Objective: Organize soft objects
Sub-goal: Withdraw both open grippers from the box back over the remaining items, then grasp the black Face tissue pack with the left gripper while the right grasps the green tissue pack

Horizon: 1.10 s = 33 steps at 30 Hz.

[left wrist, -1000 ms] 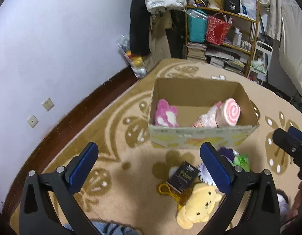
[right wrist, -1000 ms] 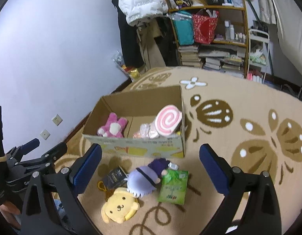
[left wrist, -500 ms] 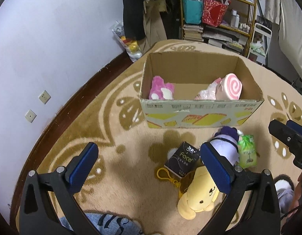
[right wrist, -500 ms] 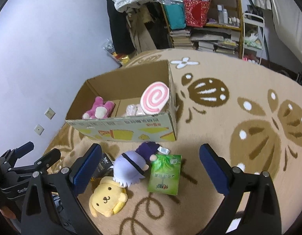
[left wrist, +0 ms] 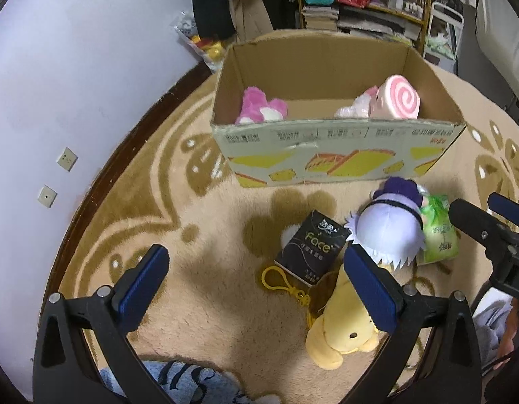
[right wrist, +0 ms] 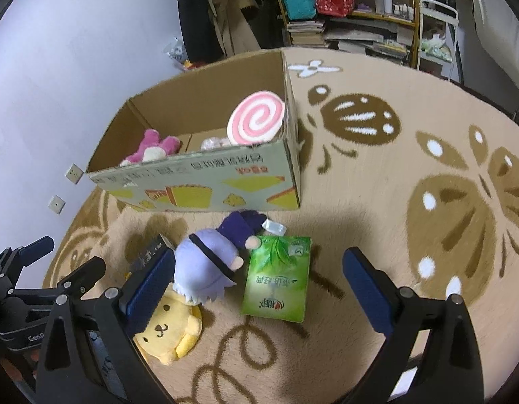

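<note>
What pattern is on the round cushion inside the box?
A pink-and-white spiral on the round cushion, clearest in the right wrist view.

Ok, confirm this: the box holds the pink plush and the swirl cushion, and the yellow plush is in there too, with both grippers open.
Not quite. The yellow plush isn't in the box; the right wrist view shows it on the rug, in front of the box. The rest holds: the pink plush and swirl cushion are inside, and the left gripper and right gripper are open.
</note>
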Each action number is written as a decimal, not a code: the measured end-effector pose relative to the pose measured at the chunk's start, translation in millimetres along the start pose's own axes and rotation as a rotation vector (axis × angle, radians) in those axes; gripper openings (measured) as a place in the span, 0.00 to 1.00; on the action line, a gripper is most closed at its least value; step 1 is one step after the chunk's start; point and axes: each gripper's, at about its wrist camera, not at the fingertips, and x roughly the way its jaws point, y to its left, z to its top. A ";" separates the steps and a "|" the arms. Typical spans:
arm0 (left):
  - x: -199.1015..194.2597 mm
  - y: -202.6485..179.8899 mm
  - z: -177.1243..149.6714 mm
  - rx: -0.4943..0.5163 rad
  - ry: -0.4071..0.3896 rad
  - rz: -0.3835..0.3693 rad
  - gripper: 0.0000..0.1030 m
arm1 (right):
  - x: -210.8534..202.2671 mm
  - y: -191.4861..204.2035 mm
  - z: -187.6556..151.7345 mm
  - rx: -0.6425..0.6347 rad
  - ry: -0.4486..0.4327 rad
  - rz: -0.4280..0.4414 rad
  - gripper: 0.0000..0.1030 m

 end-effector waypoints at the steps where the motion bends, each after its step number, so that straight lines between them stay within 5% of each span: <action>1: 1.0 -0.3 0.4 0.000 0.002 -0.001 1.00 | 2.7 -0.1 -1.1 0.001 0.009 -0.002 1.00; 33: 59.1 -17.2 2.9 0.074 0.138 0.021 1.00 | 47.9 -27.4 -4.0 0.110 0.160 -0.080 0.84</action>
